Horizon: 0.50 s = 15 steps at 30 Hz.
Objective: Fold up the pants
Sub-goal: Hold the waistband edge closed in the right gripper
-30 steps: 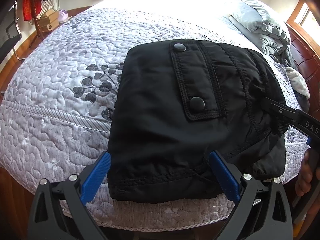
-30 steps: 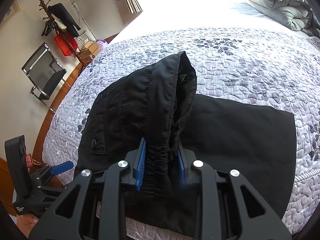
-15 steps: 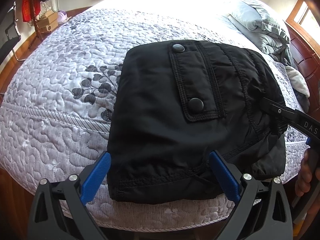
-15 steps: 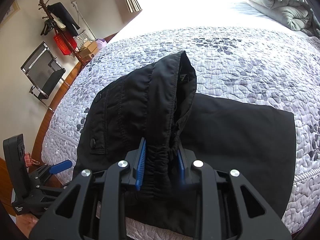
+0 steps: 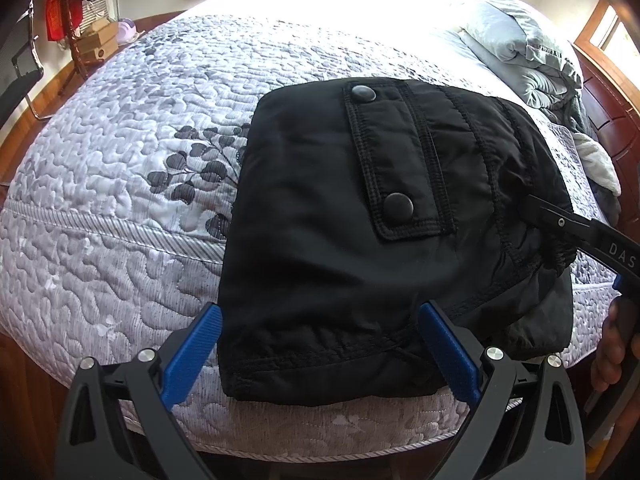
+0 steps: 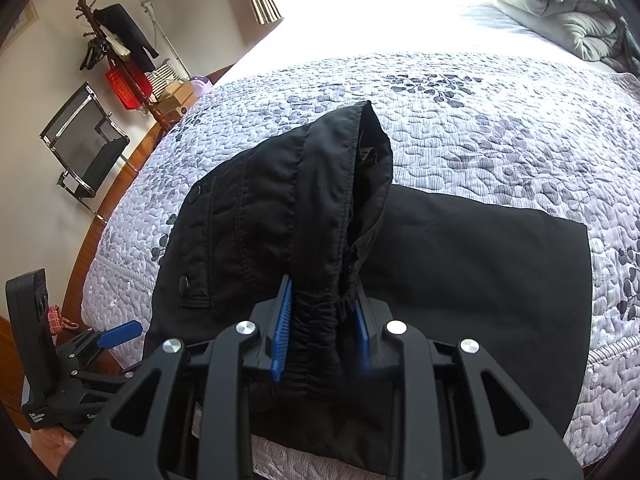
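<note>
Black pants (image 5: 352,240) lie folded on the quilted bed (image 5: 120,184), at the near edge, their hem side reaching that edge. Flap pocket (image 5: 400,168) with two snaps faces up on the top layer.

Right gripper (image 6: 320,320): jaws pinching the gathered elastic waistband (image 6: 320,332), blue pads pressed on either side of the bunched fabric. The waistband rises from the jaws as a raised ridge, lifted off the layer below. To its right a flat black panel of the pants spreads across the bed toward the right edge.

Left gripper (image 5: 320,354): jaws spread wide, one blue pad at each side of the folded corner near the bed's near edge. Pads do not press on the cloth; whether they brush it cannot be told.

A person's fingers (image 5: 608,352) show at the right gripper's handle. Rumpled grey duvet (image 5: 520,48) sits at the bed's far right corner.
</note>
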Tool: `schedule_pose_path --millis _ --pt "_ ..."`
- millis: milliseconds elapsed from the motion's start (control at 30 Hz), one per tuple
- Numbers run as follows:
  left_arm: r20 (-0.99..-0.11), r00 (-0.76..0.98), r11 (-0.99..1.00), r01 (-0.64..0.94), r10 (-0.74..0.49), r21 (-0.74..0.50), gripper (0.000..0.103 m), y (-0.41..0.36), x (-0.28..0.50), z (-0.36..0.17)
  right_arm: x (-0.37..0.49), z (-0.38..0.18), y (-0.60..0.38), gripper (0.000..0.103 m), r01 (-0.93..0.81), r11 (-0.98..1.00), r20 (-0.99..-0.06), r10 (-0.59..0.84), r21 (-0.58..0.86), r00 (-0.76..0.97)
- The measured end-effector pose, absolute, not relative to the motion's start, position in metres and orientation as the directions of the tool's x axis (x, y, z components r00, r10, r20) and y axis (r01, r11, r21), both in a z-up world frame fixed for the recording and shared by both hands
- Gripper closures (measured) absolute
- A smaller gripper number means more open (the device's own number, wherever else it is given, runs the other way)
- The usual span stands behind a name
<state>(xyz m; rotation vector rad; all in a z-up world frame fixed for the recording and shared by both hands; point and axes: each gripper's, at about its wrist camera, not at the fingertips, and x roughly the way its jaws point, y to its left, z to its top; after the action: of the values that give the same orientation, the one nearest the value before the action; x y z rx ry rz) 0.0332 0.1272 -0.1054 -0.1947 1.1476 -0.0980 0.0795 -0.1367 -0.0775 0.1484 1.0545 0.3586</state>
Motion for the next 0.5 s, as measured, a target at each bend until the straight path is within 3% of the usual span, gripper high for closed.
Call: schedule_pose_path --millis 500 --pt "-0.896 0.408 0.978 -0.026 -0.177 -0.205 0.004 0.1287 0.0334 -0.1063 0.0795 -0.0777 -0.1370 0.077 -0.217 0.933 -0.823 0.355 0.287 0.442"
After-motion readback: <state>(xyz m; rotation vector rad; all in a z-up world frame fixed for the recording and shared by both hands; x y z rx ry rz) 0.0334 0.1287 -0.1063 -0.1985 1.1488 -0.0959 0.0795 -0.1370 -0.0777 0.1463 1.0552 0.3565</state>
